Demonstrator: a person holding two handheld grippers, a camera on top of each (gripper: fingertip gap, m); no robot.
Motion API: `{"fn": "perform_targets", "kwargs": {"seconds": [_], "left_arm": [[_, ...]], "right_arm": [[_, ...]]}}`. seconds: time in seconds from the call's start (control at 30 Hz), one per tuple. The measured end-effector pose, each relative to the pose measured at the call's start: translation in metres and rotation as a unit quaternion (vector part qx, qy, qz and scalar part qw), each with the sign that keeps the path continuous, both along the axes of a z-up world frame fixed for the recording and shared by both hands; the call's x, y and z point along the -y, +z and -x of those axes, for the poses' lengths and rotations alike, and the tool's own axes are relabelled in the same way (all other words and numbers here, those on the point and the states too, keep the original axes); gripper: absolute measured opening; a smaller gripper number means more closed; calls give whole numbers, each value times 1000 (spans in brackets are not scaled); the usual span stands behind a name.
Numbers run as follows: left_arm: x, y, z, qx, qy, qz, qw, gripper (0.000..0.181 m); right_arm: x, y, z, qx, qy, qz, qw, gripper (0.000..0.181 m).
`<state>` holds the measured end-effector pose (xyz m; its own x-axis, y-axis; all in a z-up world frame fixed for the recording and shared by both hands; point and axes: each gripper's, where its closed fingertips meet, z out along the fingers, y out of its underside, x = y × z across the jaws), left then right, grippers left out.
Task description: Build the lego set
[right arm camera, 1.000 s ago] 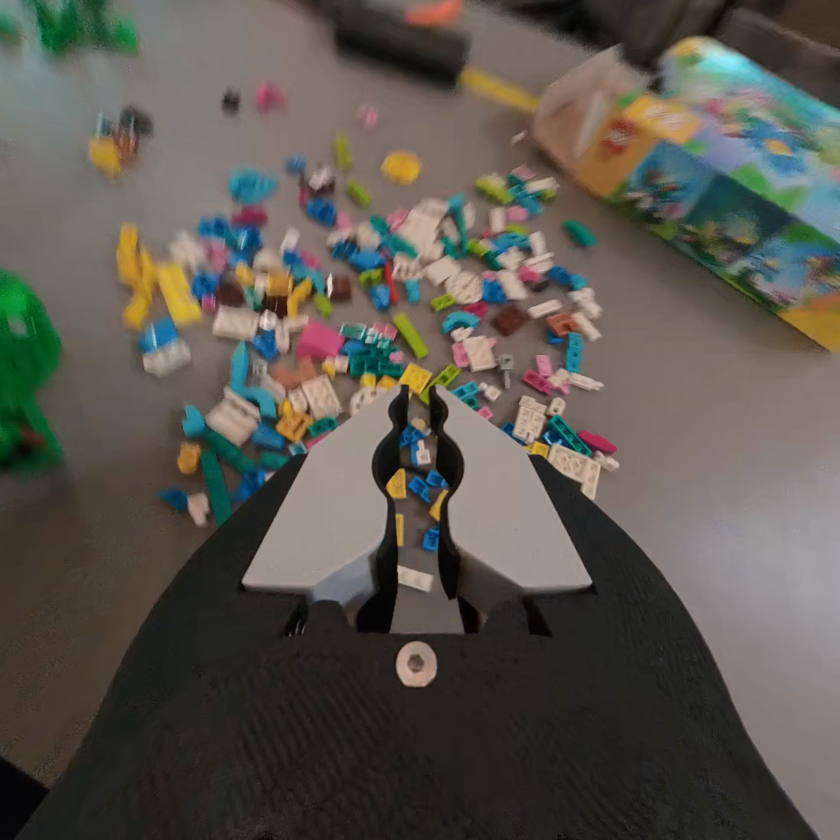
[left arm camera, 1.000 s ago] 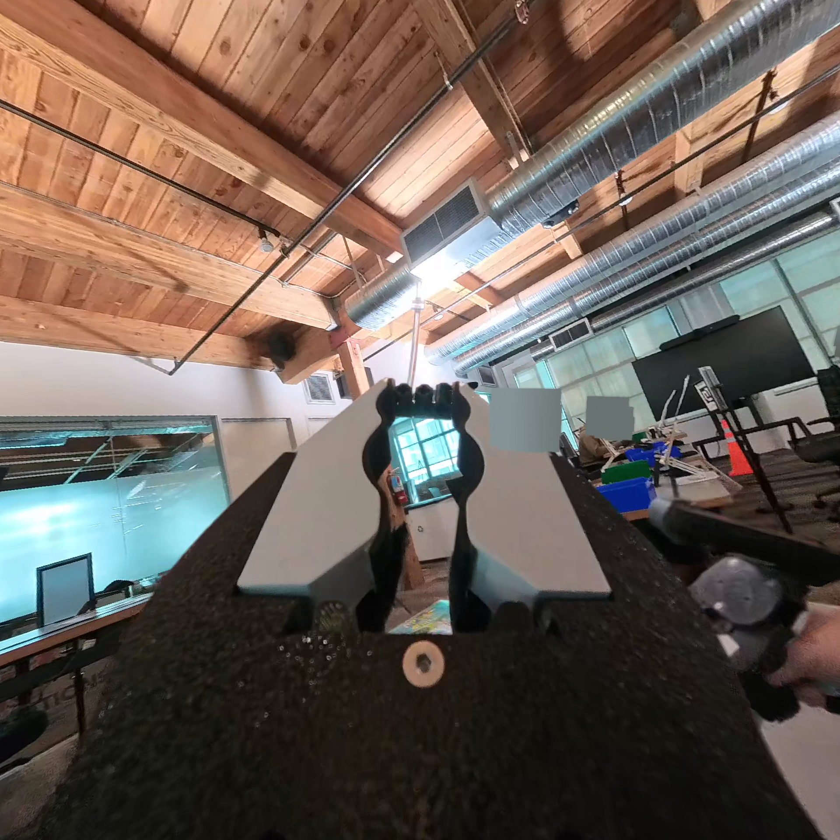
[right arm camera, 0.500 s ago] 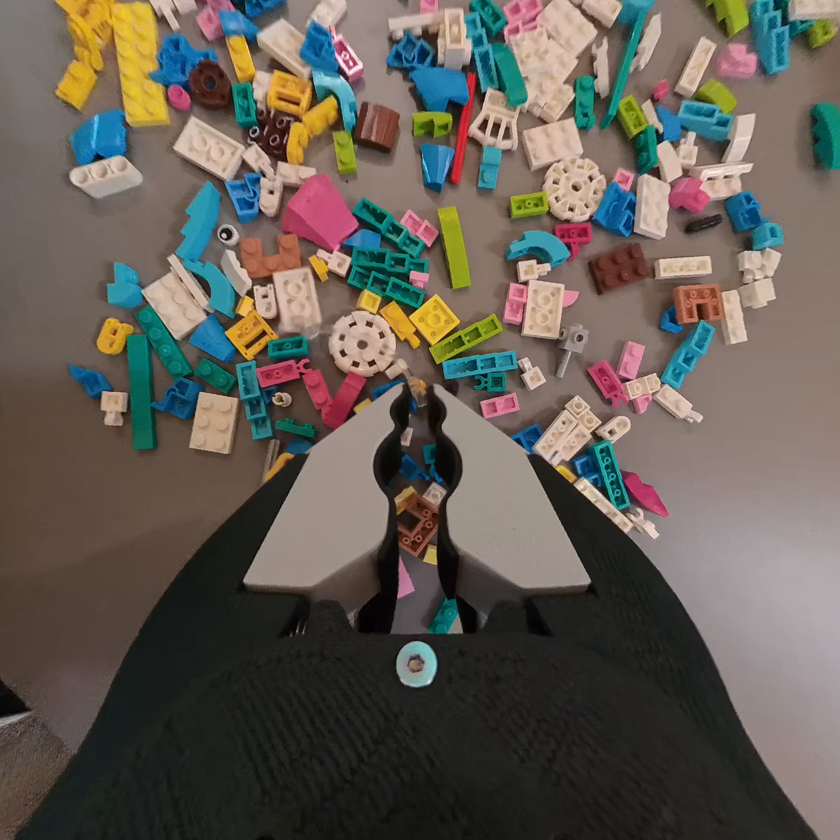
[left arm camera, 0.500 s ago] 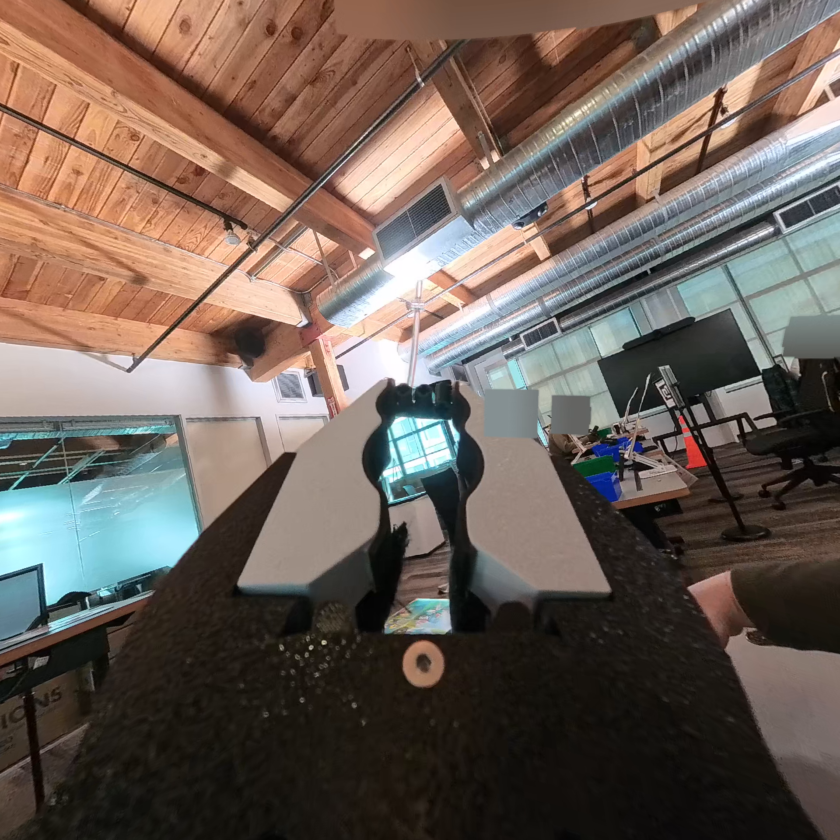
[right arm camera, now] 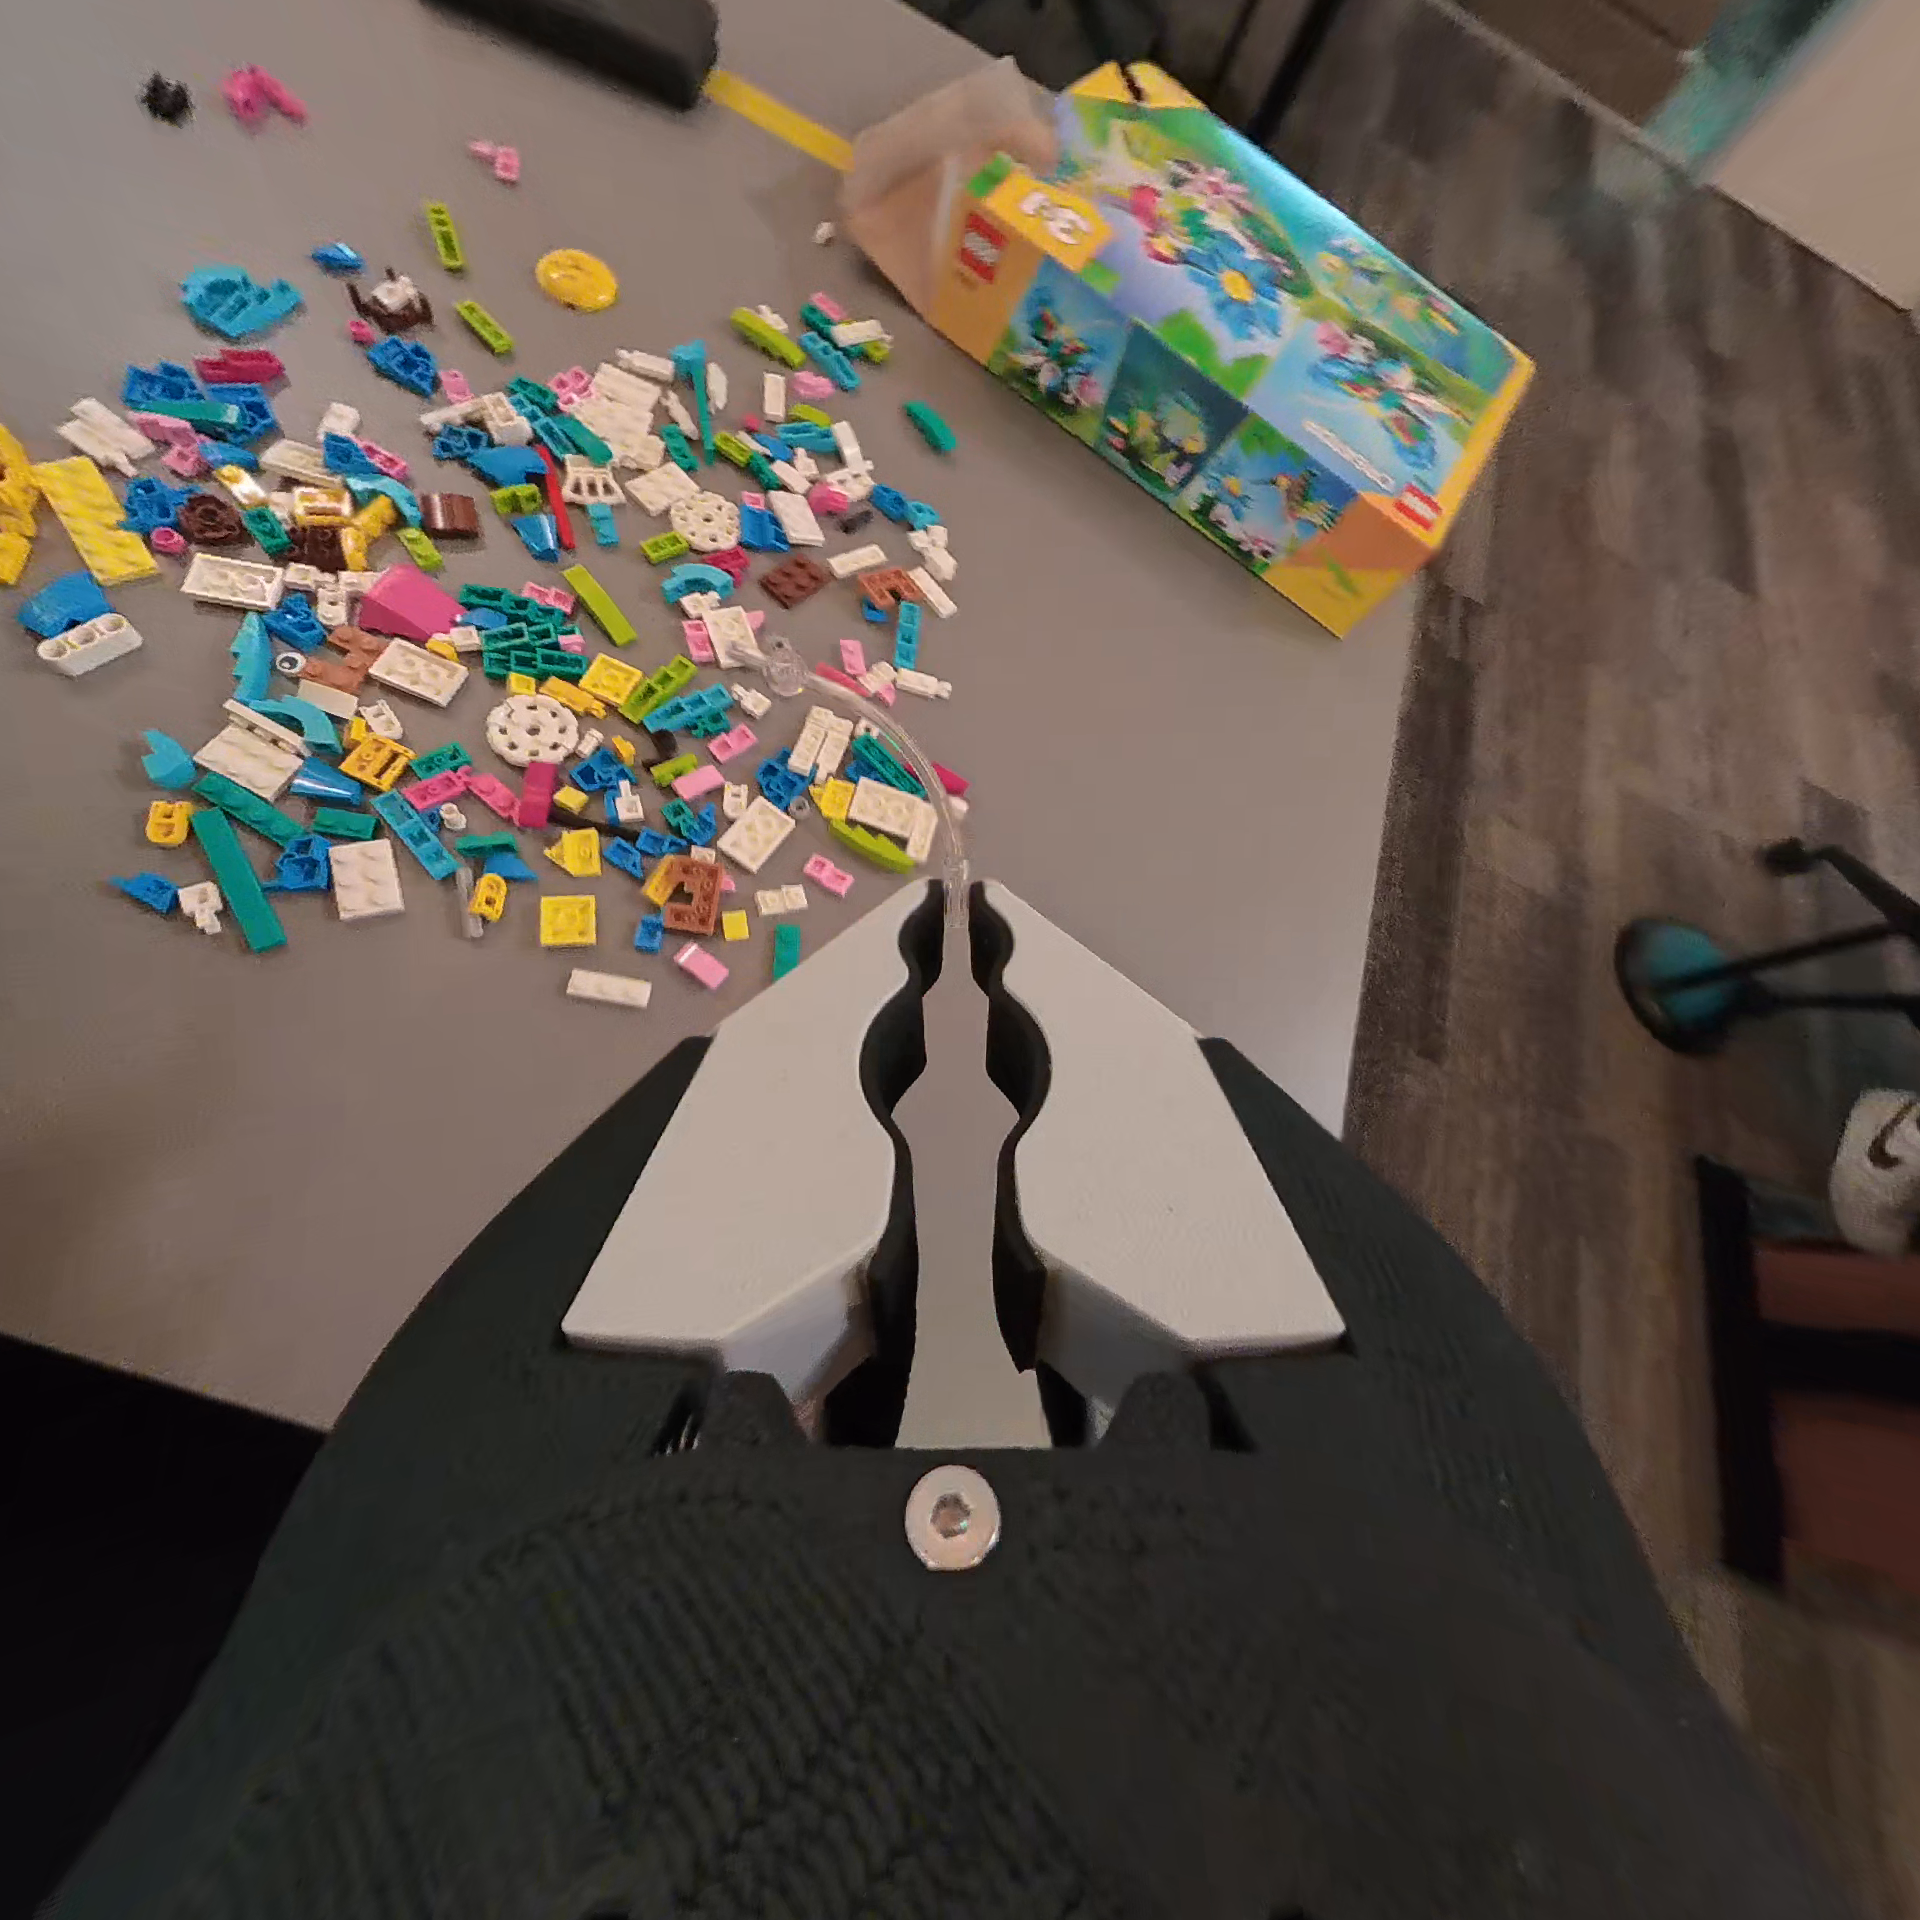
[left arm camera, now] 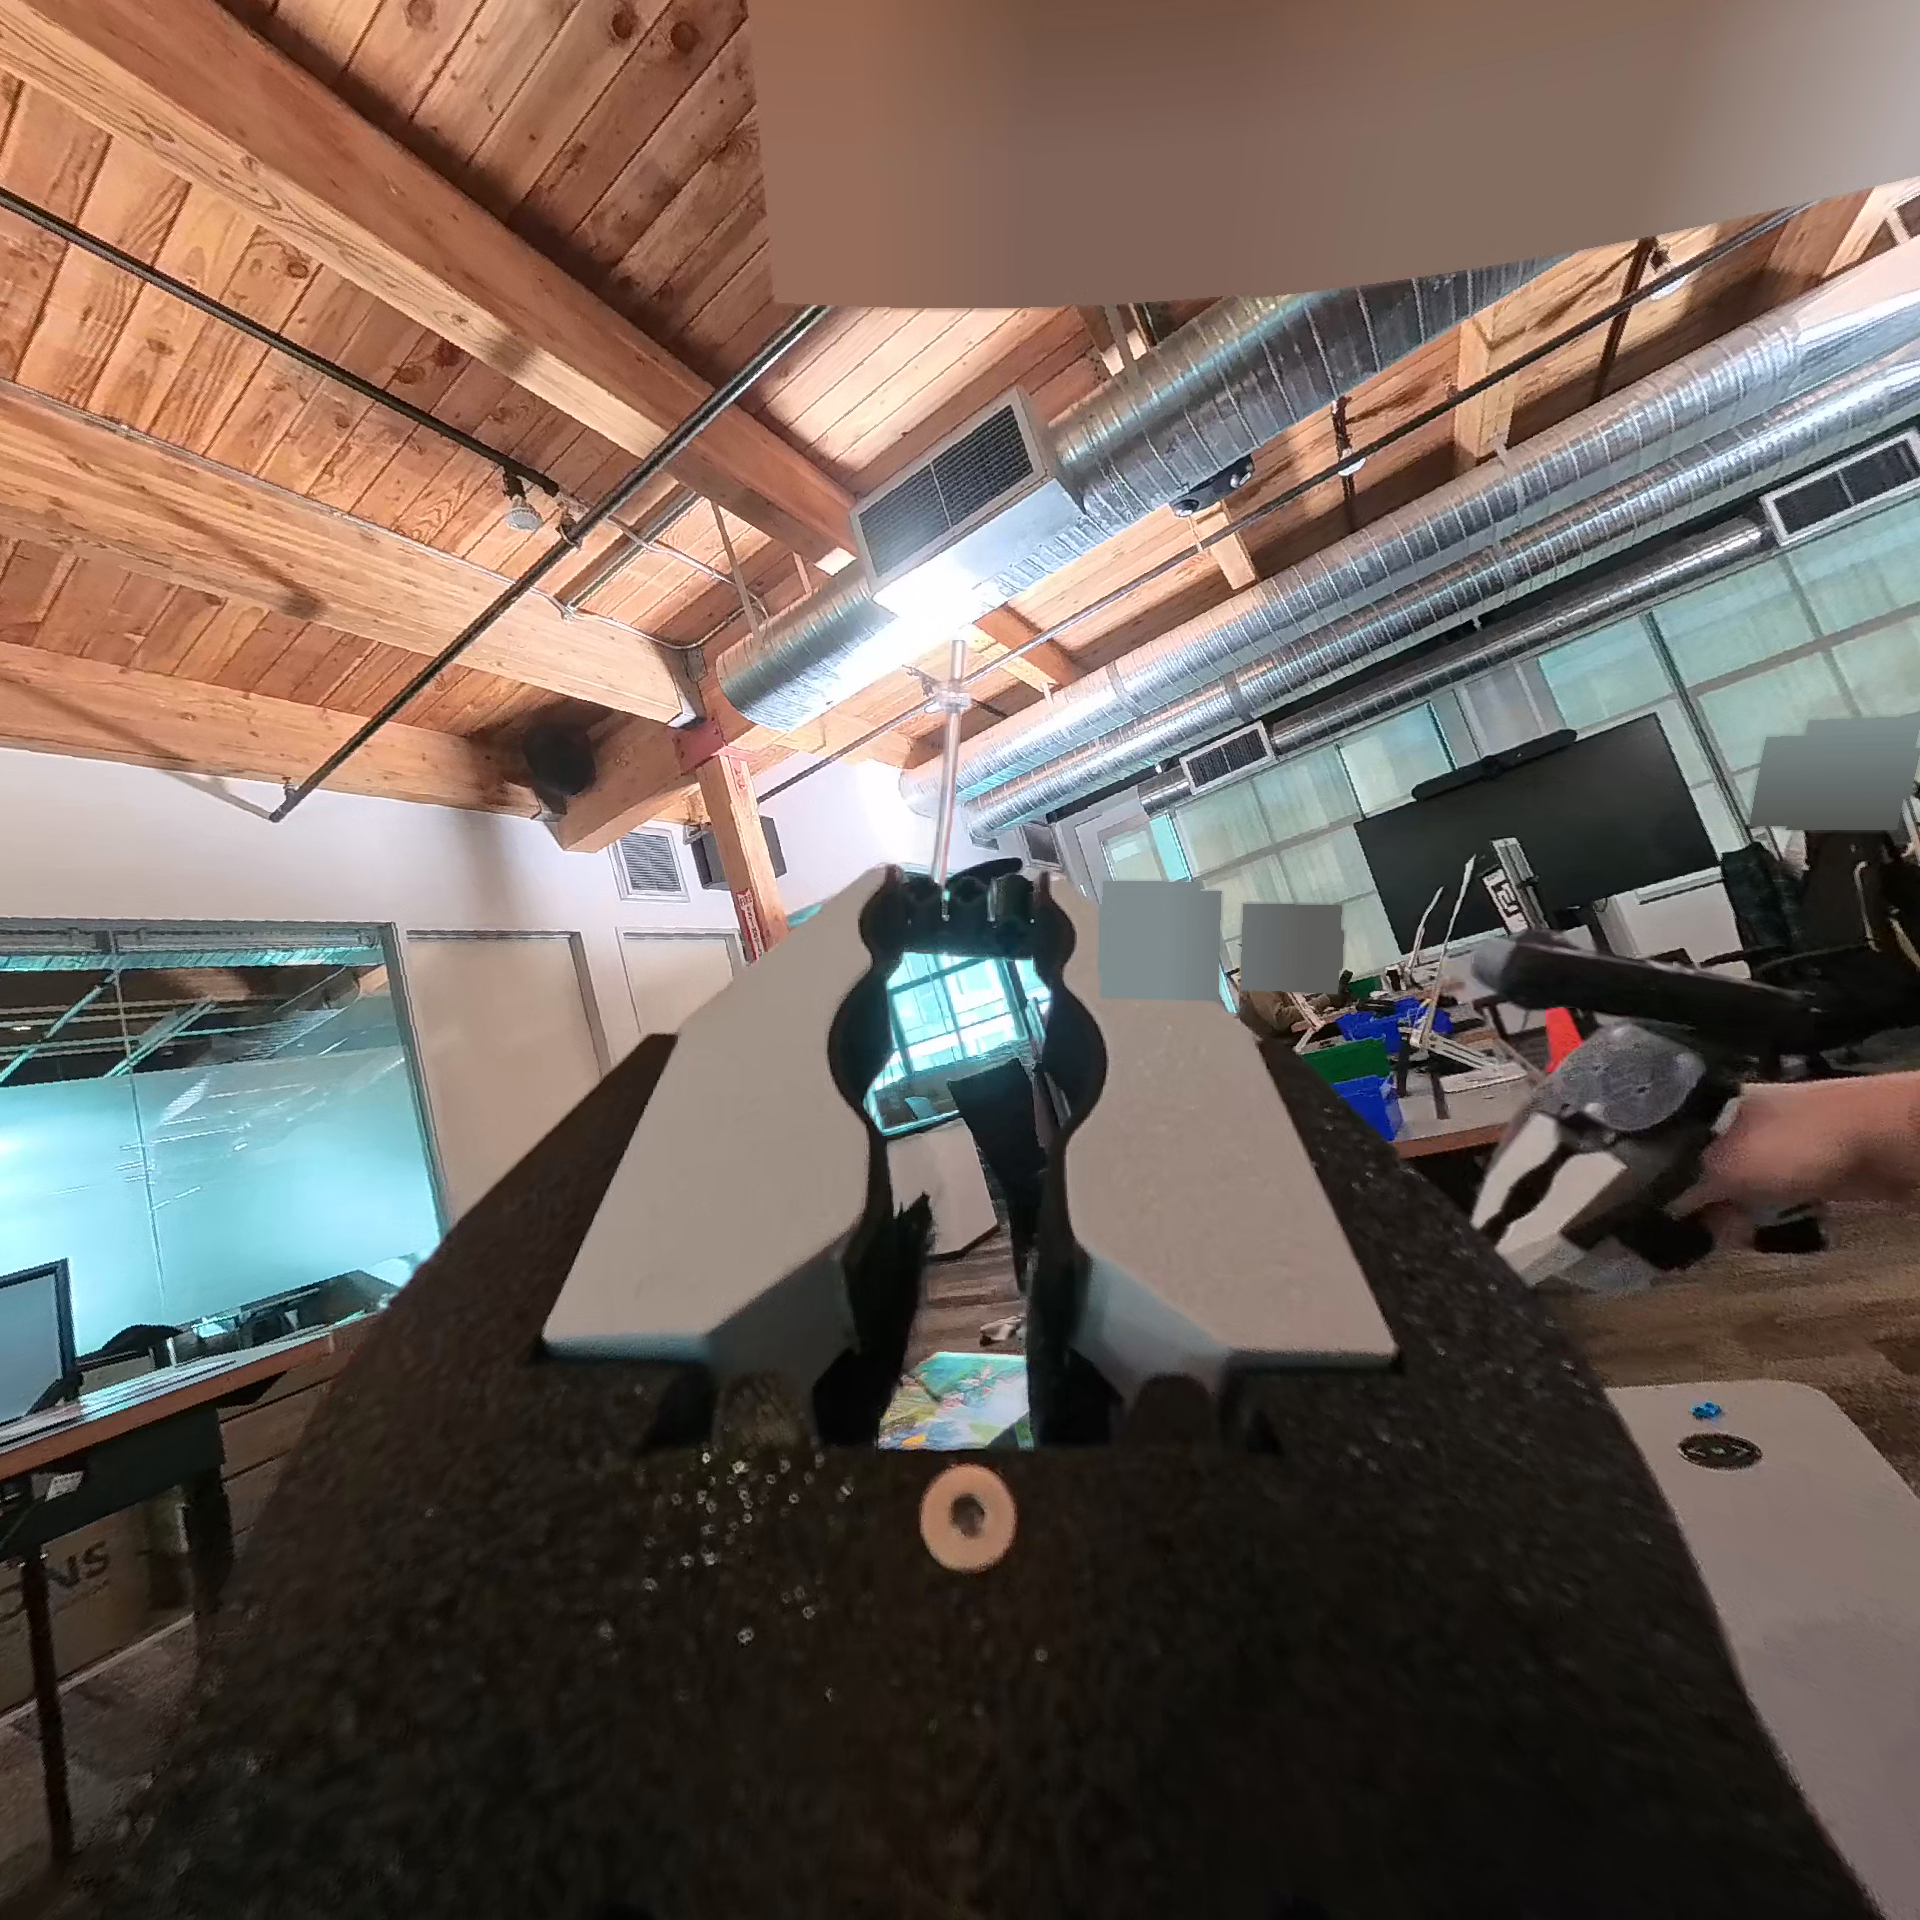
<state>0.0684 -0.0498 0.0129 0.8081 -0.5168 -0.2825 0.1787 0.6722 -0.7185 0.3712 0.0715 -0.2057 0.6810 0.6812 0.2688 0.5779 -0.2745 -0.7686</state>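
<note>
In the left wrist view, my left gripper (left arm camera: 961, 920) points up toward the ceiling. It is shut on a small black lego piece (left arm camera: 961, 928) with a clear rod (left arm camera: 948, 790) standing up out of it. In the right wrist view, my right gripper (right arm camera: 956, 899) is shut on the end of a thin clear curved stem (right arm camera: 914, 764) with a ring at its far end. It holds the stem above the pile of loose coloured lego pieces (right arm camera: 520, 623) on the grey table (right arm camera: 1143, 831). The right gripper also shows at the right of the left wrist view (left arm camera: 1538, 1174), held by a hand.
The lego box (right arm camera: 1226, 343) lies at the table's far right corner. The table's right edge drops to carpet, with a stool base (right arm camera: 1683, 987) on the floor. A dark object (right arm camera: 592, 31) lies at the table's far side. The table corner (left arm camera: 1818, 1558) shows lower right. Across from one pair of fingers to the other is roughly 40 centimeters.
My right gripper dipped into the pile, closed on the clear stem, then lifted and drew back to the right. It has come back into the left wrist view. The left gripper keeps its black piece.
</note>
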Motion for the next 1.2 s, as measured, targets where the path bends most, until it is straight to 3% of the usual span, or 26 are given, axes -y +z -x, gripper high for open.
{"fn": "perform_targets", "kwargs": {"seconds": [0.17,0.3,0.37,0.53,0.67,0.73,0.8,0.9,0.97,1.0,1.07,1.1,1.2], "left_arm": [[-1,-4,-9,-12,-8,5,1000,22],[-1,-7,-14,-19,-15,11,1000,22],[-2,-7,-15,-19,-17,13,1000,22],[-2,-9,-19,-23,-25,17,999,22],[1,-9,-21,-27,-26,13,999,21],[1,-9,-22,-29,-24,11,999,22],[1,-9,-22,-31,-22,10,999,22],[0,-9,-22,-34,-20,11,999,22],[0,-10,-22,-35,-20,12,999,22],[-1,-11,-23,-37,-20,13,999,22],[-2,-12,-24,-41,-19,14,999,22],[-3,-13,-25,-42,-18,15,999,22],[-3,-13,-24,-44,-16,14,999,22]], "right_arm": [[25,-7,-31,-26,-75,-65,995,4],[37,15,-62,-69,-166,-167,970,4],[42,17,-74,-87,-200,-174,960,4],[39,-29,-151,0,-353,-107,930,4],[26,-67,-180,-145,-409,-47,900,4],[17,-75,-173,-208,-389,-28,897,4],[13,-81,-137,-221,-303,4,927,4],[22,-110,-101,-87,-212,48,972,4],[27,-123,-87,-44,-173,77,981,4],[28,-121,-82,-51,-163,76,982,4],[29,-108,-78,-87,-146,74,983,29],[29,-99,-80,-112,-144,71,981,33],[21,-80,-116,-152,-193,42,969,26]]}}
